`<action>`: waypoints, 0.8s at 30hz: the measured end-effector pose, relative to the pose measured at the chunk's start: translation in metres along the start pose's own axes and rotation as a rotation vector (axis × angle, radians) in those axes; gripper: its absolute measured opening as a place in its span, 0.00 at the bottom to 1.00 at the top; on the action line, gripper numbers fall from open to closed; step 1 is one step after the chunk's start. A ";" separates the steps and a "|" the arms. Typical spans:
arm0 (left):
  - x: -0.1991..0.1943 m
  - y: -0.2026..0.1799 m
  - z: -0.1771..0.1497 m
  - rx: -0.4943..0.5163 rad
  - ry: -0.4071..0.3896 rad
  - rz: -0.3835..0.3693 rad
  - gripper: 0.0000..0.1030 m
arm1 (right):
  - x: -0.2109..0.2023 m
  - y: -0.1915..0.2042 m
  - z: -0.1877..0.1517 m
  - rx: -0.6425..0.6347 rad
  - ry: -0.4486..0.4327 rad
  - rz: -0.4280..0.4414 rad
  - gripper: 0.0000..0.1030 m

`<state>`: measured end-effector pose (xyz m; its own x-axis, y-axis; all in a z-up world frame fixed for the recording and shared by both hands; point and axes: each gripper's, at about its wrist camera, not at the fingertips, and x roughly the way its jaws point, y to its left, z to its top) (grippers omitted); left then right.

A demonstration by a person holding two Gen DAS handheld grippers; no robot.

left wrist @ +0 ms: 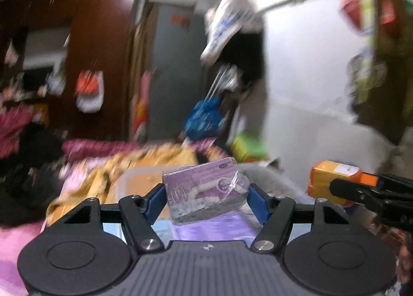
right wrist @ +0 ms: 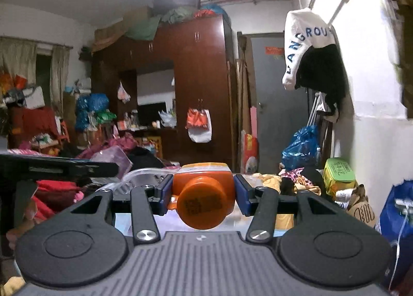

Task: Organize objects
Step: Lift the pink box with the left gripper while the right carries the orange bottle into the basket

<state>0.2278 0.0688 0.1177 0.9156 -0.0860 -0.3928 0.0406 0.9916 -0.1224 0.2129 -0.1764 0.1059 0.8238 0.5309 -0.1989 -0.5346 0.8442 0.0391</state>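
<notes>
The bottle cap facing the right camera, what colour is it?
Orange cap, clearest in the right wrist view.

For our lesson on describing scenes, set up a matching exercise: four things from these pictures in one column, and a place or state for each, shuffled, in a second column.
Things
1. purple pack
2. orange bottle
3. white garment
4. green box

Places or states
A. hanging high by the window
B. clamped in the left gripper
C. standing by the white wall, low right
D. clamped in the right gripper, cap toward the camera

Pairs: 1-B, 2-D, 3-A, 4-C
</notes>
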 end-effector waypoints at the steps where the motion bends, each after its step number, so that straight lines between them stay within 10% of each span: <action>1: 0.015 0.002 0.006 -0.004 0.046 0.019 0.69 | 0.021 0.000 0.006 0.009 0.041 -0.003 0.51; 14: 0.085 0.012 0.005 0.023 0.222 0.117 0.71 | 0.107 -0.002 -0.014 0.014 0.323 -0.002 0.51; 18: 0.076 0.001 -0.004 0.075 0.174 0.146 0.89 | 0.097 -0.003 -0.017 0.031 0.320 0.014 0.54; 21: 0.058 -0.001 -0.008 0.078 0.110 0.165 0.90 | 0.077 -0.008 -0.011 0.063 0.248 0.002 0.92; 24: 0.026 0.000 -0.021 0.065 0.028 0.136 0.90 | 0.044 -0.014 -0.012 0.076 0.161 0.012 0.99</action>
<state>0.2438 0.0641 0.0886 0.9030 0.0482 -0.4270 -0.0567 0.9984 -0.0071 0.2545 -0.1651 0.0850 0.7730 0.5276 -0.3522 -0.5235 0.8441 0.1156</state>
